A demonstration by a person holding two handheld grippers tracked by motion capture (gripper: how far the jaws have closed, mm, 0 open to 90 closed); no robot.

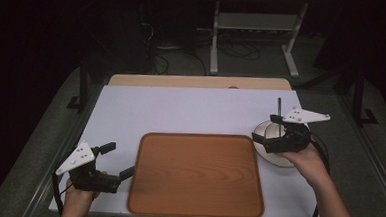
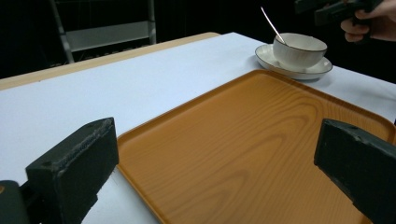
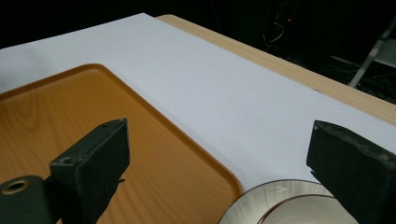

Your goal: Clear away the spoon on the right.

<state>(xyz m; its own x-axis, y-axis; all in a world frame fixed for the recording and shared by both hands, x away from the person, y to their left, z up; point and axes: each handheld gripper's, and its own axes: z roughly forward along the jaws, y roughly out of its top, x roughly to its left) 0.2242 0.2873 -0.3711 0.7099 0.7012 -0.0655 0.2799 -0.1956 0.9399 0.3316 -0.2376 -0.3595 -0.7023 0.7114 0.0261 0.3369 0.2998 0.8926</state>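
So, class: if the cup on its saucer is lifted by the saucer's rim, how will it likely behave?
The cup sits loose on the saucer, so it would probably slide if tilted. Both look like glazed ceramic: likely stiff, slippery and breakable. The spoon leans on the cup's rim and may swing or rattle.

Lying bare and open to passage: flat wooden tray (image 1: 196, 175) and white tabletop (image 1: 191, 111) beyond. Blocking the right edge: white cup on saucer (image 2: 299, 50), thin spoon (image 2: 272, 24) sticking upward.
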